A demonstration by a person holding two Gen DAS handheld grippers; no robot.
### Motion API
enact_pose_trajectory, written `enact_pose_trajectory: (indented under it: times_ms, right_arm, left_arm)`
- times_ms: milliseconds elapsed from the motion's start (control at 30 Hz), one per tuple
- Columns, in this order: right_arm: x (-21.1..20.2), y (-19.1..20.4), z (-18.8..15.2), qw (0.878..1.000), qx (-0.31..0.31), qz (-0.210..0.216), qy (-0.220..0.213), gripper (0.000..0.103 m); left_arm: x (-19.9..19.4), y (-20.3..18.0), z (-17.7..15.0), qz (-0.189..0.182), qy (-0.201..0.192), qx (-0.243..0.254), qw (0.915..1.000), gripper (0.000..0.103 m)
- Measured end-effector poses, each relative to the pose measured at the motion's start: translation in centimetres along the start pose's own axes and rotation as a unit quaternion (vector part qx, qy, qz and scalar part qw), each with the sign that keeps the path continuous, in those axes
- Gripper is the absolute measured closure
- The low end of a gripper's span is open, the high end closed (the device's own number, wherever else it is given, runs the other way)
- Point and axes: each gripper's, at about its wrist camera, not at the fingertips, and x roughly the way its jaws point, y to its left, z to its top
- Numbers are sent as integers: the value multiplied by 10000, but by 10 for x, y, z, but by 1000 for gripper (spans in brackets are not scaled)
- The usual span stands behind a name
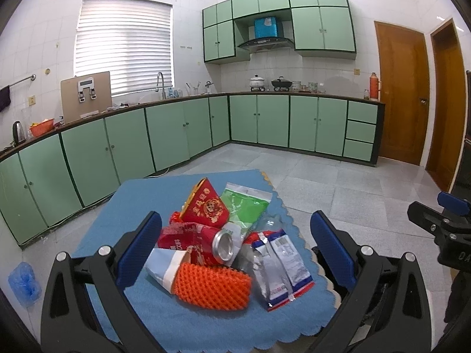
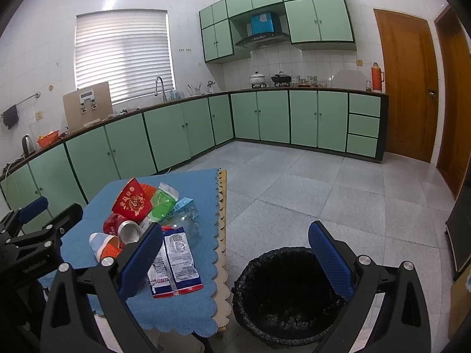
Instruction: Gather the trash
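Note:
A pile of trash lies on a blue cloth over a small table: an orange foam net, a crushed red can, a red paper box, a green bag, a paper cup and a silver-blue wrapper. My left gripper is open and empty, hovering over the pile. My right gripper is open and empty, above the gap between the table edge and a black-lined trash bin. The pile also shows in the right wrist view, with the wrapper nearest.
Green kitchen cabinets line the left and far walls. Wooden doors stand at the right. A blue plastic bag lies on the tiled floor left of the table. The floor beyond the bin is open tile.

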Motion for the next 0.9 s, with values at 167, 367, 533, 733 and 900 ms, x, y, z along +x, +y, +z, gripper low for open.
enact_pose_trajectory:
  times_ms: [167, 367, 533, 733, 900]
  right_arm:
    - [19, 7, 5, 9999, -79, 67, 71, 6]
    - [54, 24, 12, 9991, -284, 268, 176, 6]
    - [93, 47, 18, 9968, -486, 544, 323, 10]
    - [139, 68, 24, 9939, -617, 754, 513, 15]
    - [167, 77, 31, 9933, -639, 774, 566, 16]
  left_arm:
    - [21, 17, 4, 208, 83, -75, 9997, 5]
    - [53, 50, 6, 703, 151, -72, 9974, 5]
    - [82, 77, 5, 836, 339, -190, 9957, 5]
    - [122, 103, 9, 618, 729, -422, 9945, 19]
    - [162, 110, 14, 319, 1012, -479, 9932, 22]
